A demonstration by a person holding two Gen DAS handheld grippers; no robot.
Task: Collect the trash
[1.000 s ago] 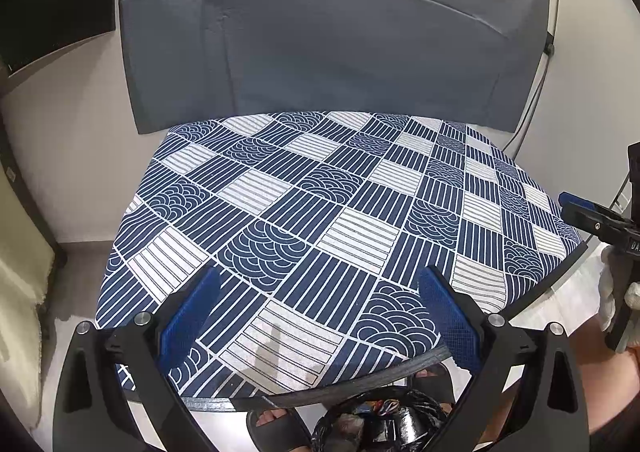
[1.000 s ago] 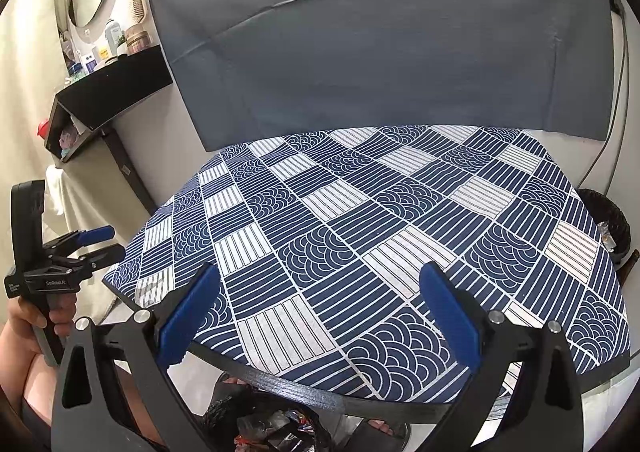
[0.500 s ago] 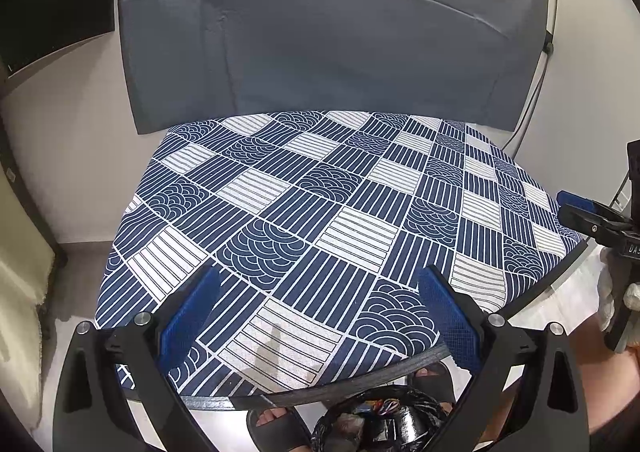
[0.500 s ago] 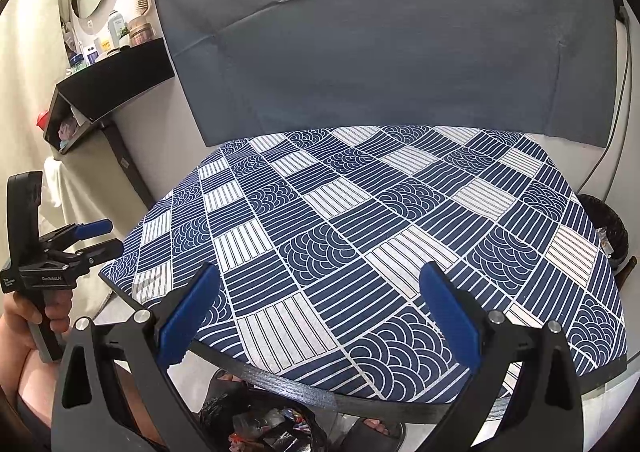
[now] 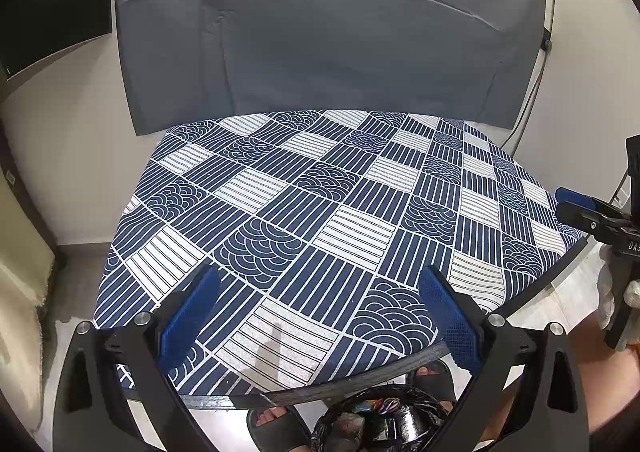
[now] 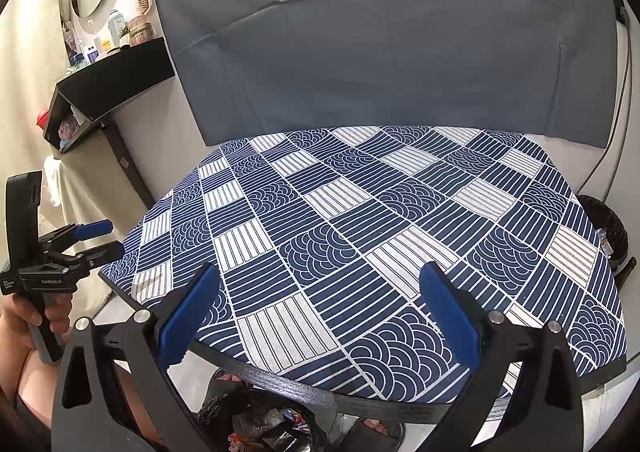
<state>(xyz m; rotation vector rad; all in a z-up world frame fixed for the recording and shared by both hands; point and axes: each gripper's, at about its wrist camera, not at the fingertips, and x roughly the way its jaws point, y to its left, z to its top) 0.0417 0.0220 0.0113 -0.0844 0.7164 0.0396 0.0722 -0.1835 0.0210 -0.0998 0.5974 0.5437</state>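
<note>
The round table (image 5: 320, 212) under a blue-and-white patterned cloth shows no loose trash on top. Below its near edge stands a bin lined with a black bag (image 5: 380, 424), holding crumpled wrappers (image 6: 276, 428). My left gripper (image 5: 320, 312) hovers open over the near edge with nothing between its blue pads. My right gripper (image 6: 320, 312) is open and bare too, over the same edge further right. Each gripper shows in the other's view: the right gripper (image 5: 570, 204) at the table's right rim, the left gripper (image 6: 102, 240) at its left rim.
A grey board (image 5: 320, 44) stands against the wall behind the table. A black shelf (image 6: 112, 92) with bottles hangs at the left. A dark basket (image 6: 608, 228) sits on the floor at the right. The person's sandalled feet (image 5: 276, 424) rest beside the bin.
Both grippers stay open and bare. The views shift only slightly, with the right gripper drifting a little against the table.
</note>
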